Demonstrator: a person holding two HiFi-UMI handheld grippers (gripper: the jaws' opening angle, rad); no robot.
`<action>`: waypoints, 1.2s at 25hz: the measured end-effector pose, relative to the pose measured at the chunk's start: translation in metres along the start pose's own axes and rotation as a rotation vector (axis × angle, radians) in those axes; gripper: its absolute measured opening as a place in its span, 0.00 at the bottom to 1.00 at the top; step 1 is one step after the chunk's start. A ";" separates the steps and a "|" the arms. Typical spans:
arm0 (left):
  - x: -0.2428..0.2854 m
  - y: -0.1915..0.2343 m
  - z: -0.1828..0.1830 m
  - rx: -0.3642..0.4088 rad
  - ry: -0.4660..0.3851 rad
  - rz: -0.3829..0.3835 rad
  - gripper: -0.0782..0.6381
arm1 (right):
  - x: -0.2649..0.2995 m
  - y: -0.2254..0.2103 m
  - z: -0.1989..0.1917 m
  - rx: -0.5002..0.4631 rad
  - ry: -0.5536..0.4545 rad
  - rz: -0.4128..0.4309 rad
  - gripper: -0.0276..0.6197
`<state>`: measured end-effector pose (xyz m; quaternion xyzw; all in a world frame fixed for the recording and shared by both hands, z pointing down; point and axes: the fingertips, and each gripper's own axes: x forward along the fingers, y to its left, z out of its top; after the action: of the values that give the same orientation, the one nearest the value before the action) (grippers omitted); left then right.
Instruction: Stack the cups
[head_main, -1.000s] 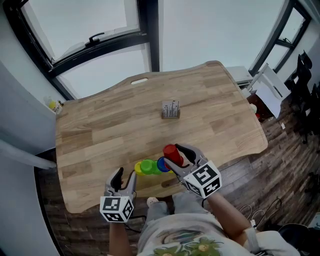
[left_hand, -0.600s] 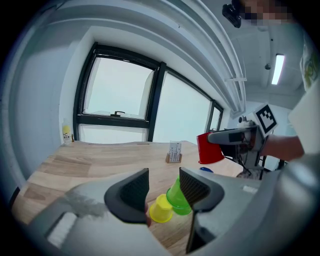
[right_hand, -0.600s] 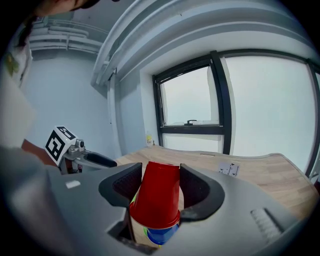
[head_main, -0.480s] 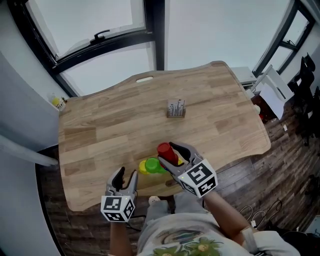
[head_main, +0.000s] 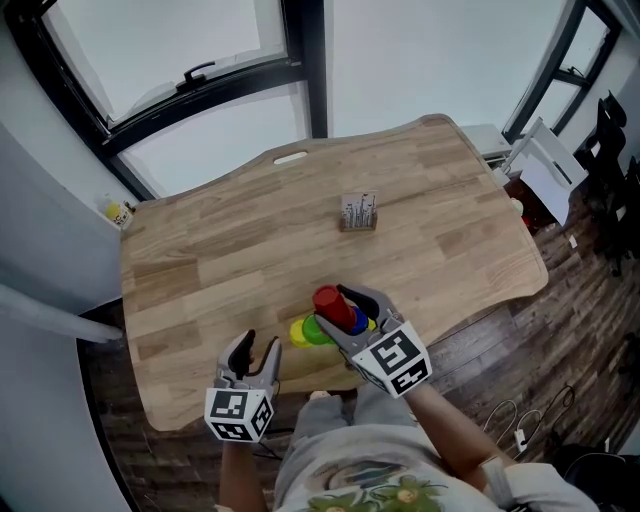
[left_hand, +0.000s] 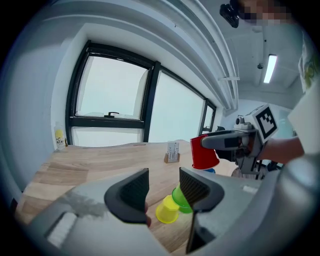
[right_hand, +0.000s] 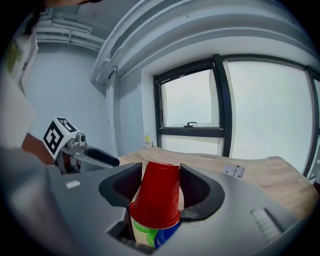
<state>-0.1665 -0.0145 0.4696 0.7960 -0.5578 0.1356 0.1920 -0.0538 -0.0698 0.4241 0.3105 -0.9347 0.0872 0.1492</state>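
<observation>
Far over at the left edge of the frame in the head view, a small yellow-labelled bottle (head_main: 115, 212) stands by the window sill, beyond the pale wooden worktop (head_main: 220, 250). Low and left of centre, near the worktop's front edge, the left gripper (head_main: 255, 350) hangs with its fingers (left_hand: 131, 192) set a moderate way apart and nothing pinched between them. Its own view looks through that gap at the yellow cup (left_hand: 166, 210), which sits on the wood further out.

Just right of it, the yellow cup (head_main: 298, 330) and the green cup (head_main: 315, 331) sit touching one another, low in the middle of the frame. Above them is the red cup (head_main: 330, 303), mouth down and a little tilted, gripped across its sides by the fingers (right_hand: 125, 184) of the right gripper (head_main: 340, 310). In the right gripper view the red cup (right_hand: 157, 195) fills the space between the two pads, with the green cup (right_hand: 142, 230) and the blue cup (right_hand: 165, 237) peeking out under its rim. I cannot tell whether the red rim touches the blue cup (head_main: 361, 320).

Further up the worktop, a small card holder (head_main: 358, 212) stands alone, well apart from the cups
</observation>
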 end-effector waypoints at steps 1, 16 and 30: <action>0.000 0.001 -0.001 0.006 0.000 -0.007 0.39 | 0.002 0.002 -0.001 -0.007 -0.006 -0.007 0.41; -0.002 0.010 -0.018 0.021 0.023 -0.076 0.39 | 0.005 0.007 -0.005 -0.099 -0.084 -0.162 0.41; 0.000 0.012 -0.024 0.045 0.022 -0.104 0.39 | 0.001 0.012 -0.020 -0.097 -0.092 -0.210 0.41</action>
<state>-0.1774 -0.0074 0.4930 0.8265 -0.5104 0.1466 0.1868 -0.0572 -0.0554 0.4425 0.4030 -0.9059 0.0116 0.1293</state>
